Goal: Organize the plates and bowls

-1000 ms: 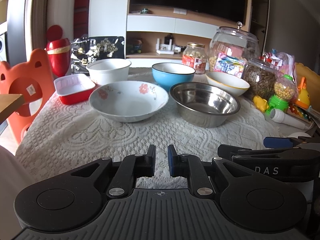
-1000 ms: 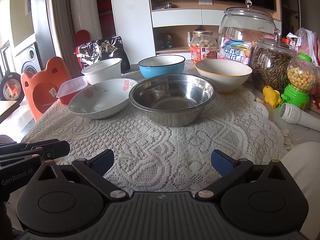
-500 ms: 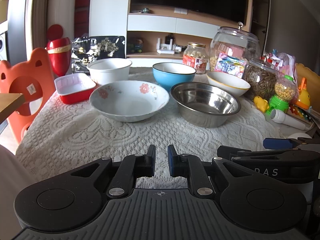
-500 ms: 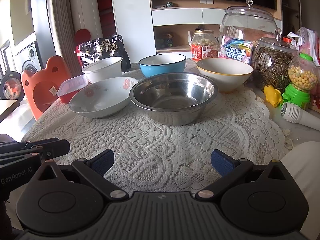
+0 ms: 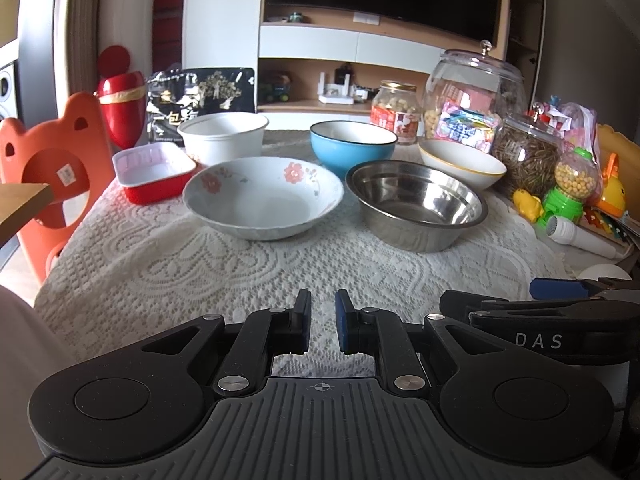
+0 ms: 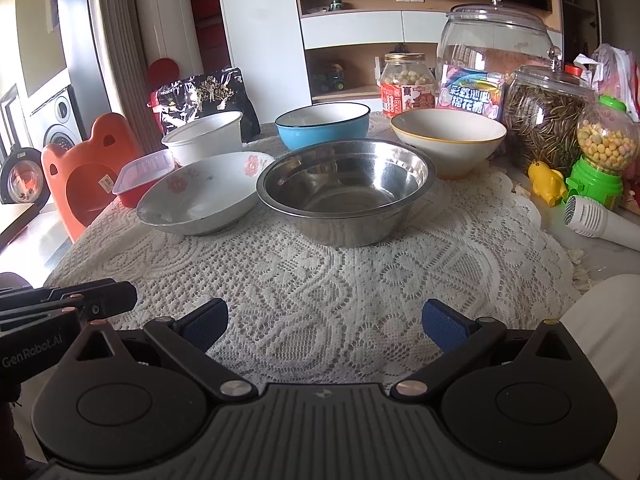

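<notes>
On the lace-covered table (image 5: 240, 264) stand a white flowered bowl (image 5: 262, 196), a steel bowl (image 5: 416, 204), a blue bowl (image 5: 352, 144), a white gold-rimmed bowl (image 5: 462, 162), a white tub (image 5: 222, 136) and a red tray (image 5: 154, 172). The same steel bowl (image 6: 346, 190) and flowered bowl (image 6: 200, 196) show in the right wrist view. My left gripper (image 5: 322, 320) is nearly shut and empty, near the front edge. My right gripper (image 6: 324, 324) is open and empty, in front of the steel bowl.
Glass jars (image 5: 474, 92), a seed jar (image 5: 524, 156), a green candy dispenser (image 5: 572, 188), a toy microphone (image 5: 580, 236) and a yellow toy crowd the right side. A black bag (image 5: 200, 96) and a red bottle (image 5: 120, 108) stand at the back left. An orange chair (image 5: 48, 164) is beside the table.
Both grippers have edged slightly forward toward the bowls. Jaws are unchanged.
</notes>
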`<state>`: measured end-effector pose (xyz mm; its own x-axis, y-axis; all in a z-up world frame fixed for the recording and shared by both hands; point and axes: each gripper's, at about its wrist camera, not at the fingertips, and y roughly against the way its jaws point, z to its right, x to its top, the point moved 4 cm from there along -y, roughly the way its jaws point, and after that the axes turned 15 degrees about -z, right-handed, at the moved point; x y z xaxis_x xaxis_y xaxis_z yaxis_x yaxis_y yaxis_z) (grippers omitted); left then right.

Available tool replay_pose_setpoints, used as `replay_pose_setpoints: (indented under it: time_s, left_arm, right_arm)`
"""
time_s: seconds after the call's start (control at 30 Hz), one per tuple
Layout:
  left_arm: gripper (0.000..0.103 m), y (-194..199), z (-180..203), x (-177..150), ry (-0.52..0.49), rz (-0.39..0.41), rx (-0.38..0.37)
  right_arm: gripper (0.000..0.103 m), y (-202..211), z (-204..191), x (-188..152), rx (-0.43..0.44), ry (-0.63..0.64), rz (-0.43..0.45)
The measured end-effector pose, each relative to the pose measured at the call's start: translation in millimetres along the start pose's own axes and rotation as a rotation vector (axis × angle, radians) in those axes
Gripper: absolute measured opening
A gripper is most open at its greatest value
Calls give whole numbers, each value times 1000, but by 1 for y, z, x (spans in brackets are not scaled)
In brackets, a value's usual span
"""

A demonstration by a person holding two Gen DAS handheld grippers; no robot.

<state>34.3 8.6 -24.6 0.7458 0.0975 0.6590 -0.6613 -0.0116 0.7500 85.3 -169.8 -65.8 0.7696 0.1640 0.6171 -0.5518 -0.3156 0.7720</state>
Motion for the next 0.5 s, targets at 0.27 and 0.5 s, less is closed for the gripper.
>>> replay_pose_setpoints:
  time_s: [0.27, 0.5]
  left_arm:
    - [15, 0, 1, 0, -3, -1, -1]
    - [15, -8, 2, 9, -16, -29, 2]
  right_arm:
    - [103, 1, 0, 0, 2, -2, 0]
    - [103, -6, 10, 17, 44, -25, -11]
